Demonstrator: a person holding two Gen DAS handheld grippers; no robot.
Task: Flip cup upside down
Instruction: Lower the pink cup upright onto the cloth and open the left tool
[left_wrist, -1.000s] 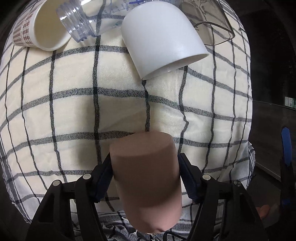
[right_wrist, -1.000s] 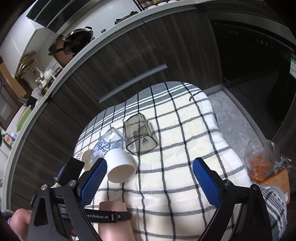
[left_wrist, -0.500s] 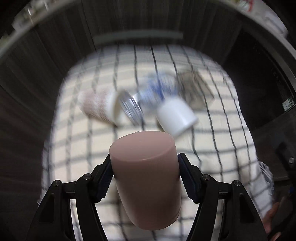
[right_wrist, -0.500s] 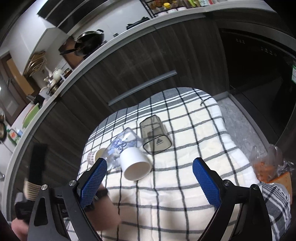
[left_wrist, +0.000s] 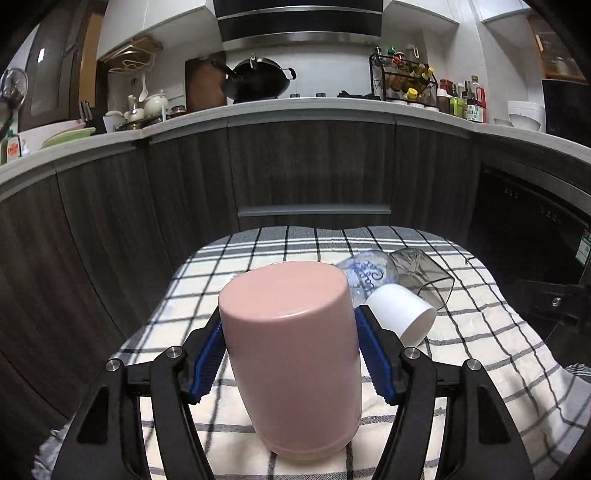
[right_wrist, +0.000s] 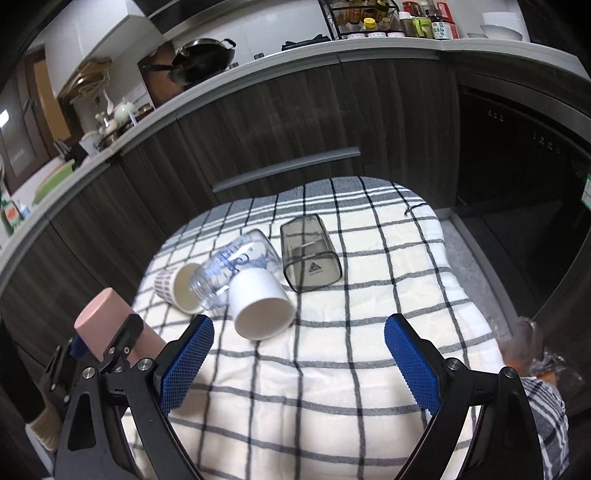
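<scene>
My left gripper (left_wrist: 290, 354) is shut on a pink cup (left_wrist: 291, 358), its blue pads pressing both sides. The cup is held with its closed base up and tilted away, its mouth down near the checked cloth (left_wrist: 480, 354). In the right wrist view the pink cup (right_wrist: 101, 328) and the left gripper (right_wrist: 101, 354) show at the left edge, above the cloth's left side. My right gripper (right_wrist: 295, 354) is open and empty above the cloth (right_wrist: 332, 387).
A white cup (right_wrist: 260, 308), a clear printed glass (right_wrist: 232, 267), a patterned paper cup (right_wrist: 173, 286) and a smoky square tumbler (right_wrist: 308, 258) lie on their sides on the cloth. Dark cabinets (left_wrist: 306, 173) stand behind. A bag (right_wrist: 532, 354) sits on the floor at right.
My left gripper has swung from looking down at the cloth to looking level, turning the pink cup base-up. The right gripper shifted slightly and stayed open.
</scene>
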